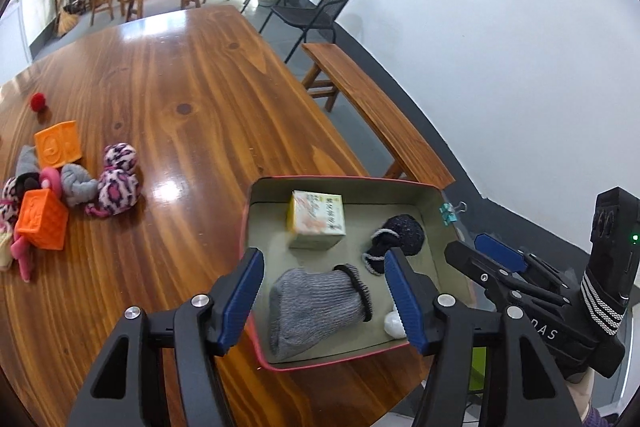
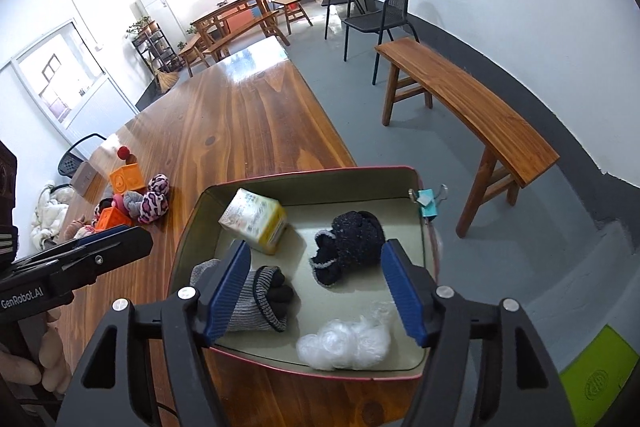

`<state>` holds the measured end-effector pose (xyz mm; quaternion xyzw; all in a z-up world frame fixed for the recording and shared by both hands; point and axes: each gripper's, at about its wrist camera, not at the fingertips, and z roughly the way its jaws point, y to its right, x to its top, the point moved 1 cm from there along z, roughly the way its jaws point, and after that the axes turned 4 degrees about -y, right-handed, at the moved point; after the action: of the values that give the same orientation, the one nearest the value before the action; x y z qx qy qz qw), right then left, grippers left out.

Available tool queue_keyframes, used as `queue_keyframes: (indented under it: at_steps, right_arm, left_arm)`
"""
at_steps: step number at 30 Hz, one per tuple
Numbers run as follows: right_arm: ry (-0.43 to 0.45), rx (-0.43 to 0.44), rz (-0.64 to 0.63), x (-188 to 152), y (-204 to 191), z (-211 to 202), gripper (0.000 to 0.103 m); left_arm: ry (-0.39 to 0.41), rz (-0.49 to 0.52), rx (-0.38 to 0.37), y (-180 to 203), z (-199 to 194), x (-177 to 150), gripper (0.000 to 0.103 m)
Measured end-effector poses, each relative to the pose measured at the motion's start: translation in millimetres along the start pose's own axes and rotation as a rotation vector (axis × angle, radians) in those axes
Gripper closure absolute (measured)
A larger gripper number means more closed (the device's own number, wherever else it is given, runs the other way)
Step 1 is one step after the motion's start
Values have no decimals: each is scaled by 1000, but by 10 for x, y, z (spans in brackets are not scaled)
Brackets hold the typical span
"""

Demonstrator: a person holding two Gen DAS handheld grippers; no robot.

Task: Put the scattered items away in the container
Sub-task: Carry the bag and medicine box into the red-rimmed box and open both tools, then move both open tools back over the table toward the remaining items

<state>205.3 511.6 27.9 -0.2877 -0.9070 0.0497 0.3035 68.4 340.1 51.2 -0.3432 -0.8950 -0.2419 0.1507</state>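
The red-rimmed tray (image 1: 320, 180) sits at the table's near right corner. In it lie a yellow-white box (image 1: 318, 219), a dark knitted sock bundle (image 1: 400, 233), a grey sock (image 1: 316, 303) and a clump of clear plastic (image 2: 344, 343). My left gripper (image 1: 324, 263) hangs open over the grey sock, its pads apart from it. Over the tray's middle my right gripper (image 2: 315, 255) stands open and empty. On the table to the left lie two orange cubes (image 1: 58, 143) (image 1: 40, 219), a pink leopard sock (image 1: 118, 183), a grey knotted sock (image 1: 78, 183) and a red pompom (image 1: 39, 102).
A teal binder clip (image 1: 448, 213) is fixed to the tray's far right corner. A wooden bench (image 2: 460, 95) runs along the table's right side, with two black chairs (image 2: 380, 7) beyond it. On the floor at lower right lies a green mat (image 2: 596, 375).
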Motion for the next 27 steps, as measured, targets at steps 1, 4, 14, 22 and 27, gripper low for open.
queue_keyframes:
  at_steps: [1, 4, 14, 22, 27]
  right_arm:
    - [-1, 8, -5, 9, -31, 16, 31]
    - [-2, 33, -23, 37, -157, 51, 31]
    - [-14, 102, -85, 99, -702, 203, 29]
    - [-56, 147, -149, 57, -1274, 399, 29]
    - [-81, 164, -182, 32, -1636, 522, 29]
  left_arm:
    - [3, -10, 8, -31, -30, -34, 39]
    - [20, -66, 37, -207, -135, -73, 17]
    - [66, -200, 118, -875, -397, -196, 0]
    - [89, -312, 192, -1617, -701, -378, 0]
    - [100, -378, 260, -2148, -925, -517, 0]
